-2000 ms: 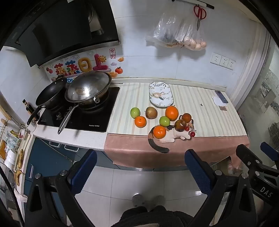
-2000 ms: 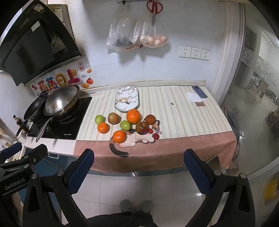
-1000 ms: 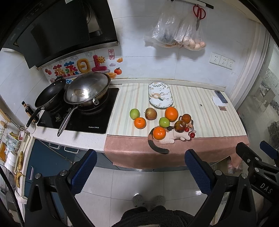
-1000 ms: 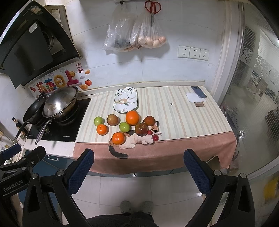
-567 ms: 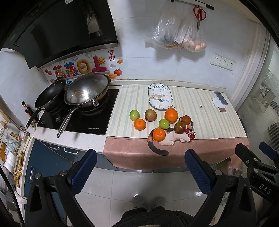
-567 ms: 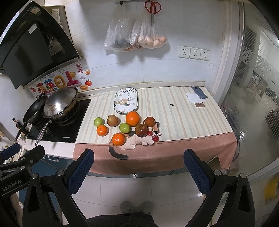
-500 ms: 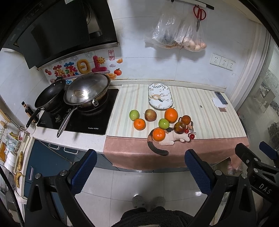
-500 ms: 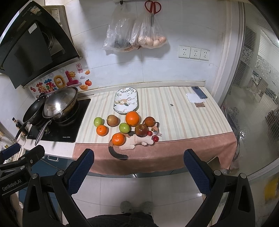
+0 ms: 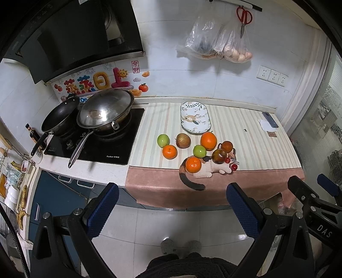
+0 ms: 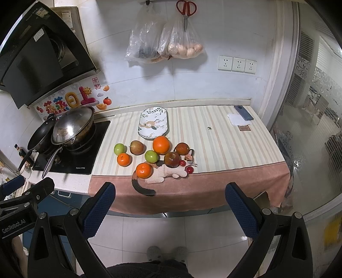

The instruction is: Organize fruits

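- Left hand-held gripper [image 9: 171, 206]: jaws spread wide, nothing between them, held over the floor short of the tabletop edge.
- Right hand-held gripper [image 10: 170, 205]: same, released, empty, also off the tabletop and well apart from the fruit.
- Fruits sit in a loose cluster mid-tabletop, on the striped cloth [image 10: 213, 139], just in front of the oval plate [image 10: 152, 124].
- Large orange [image 10: 161, 145] is nearest the plate, just beside its front rim.
- Brownish apple [image 10: 136, 147] is left of it; green apple [image 10: 119, 148] is further left, with a small orange [image 10: 124, 159] just in front.
- Second green apple [image 10: 151, 156] sits between the large orange and the front small orange [image 10: 144, 170].
- Dark red apple [image 10: 171, 159] and a reddish-brown fruit [image 10: 182, 148] are on the right side of the cluster.
- Two small red fruits [image 10: 186, 166] are next to the dark apple; type unclear.
- Front small orange and dark apple sit on the cat design [image 10: 162, 172] on the cloth.
- Left of the cloth: stove [image 10: 72, 158] with steel wok [image 10: 72, 125] and black pan [image 10: 40, 133].
- Far right of the tabletop: phone [image 10: 243, 112] on a paper.
- Wall: hanging bags [image 10: 164, 42], scissors [image 10: 186, 10], sockets [image 10: 237, 64].
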Tool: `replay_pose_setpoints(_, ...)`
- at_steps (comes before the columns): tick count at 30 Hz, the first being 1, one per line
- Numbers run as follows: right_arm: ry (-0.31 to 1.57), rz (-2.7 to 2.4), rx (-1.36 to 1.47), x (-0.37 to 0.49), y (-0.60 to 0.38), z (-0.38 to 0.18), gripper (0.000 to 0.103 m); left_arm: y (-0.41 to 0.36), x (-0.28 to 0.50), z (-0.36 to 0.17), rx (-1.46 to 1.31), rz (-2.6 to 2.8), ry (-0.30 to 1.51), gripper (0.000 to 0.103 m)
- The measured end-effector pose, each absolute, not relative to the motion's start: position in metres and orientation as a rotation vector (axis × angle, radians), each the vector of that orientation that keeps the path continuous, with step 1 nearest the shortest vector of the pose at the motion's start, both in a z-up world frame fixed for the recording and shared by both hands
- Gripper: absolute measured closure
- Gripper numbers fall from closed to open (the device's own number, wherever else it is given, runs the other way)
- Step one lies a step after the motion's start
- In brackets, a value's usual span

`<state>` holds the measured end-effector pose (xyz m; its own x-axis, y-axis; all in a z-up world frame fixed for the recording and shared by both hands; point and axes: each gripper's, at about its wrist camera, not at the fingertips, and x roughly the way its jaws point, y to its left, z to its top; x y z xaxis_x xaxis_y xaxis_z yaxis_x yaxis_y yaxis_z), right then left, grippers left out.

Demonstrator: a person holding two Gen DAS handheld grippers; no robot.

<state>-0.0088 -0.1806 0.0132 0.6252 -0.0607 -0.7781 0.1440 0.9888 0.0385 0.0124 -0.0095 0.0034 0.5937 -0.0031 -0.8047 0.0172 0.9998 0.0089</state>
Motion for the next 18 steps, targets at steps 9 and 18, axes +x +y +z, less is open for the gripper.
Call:
replay_pose_setpoints(9,0.889,-0.117,0.099,-0.0089,-0.1811,0.0133,0.0,-0.012,0.011,0.0034,0.013,-0.013,0.934,0.0)
replay_pose_setpoints(18,0.888,-0.119,0.101,-0.011,-0.1793,0.0153,0.0,-0.0118,0.0108,0.0033,0.014,-0.015,0.933,0.0)
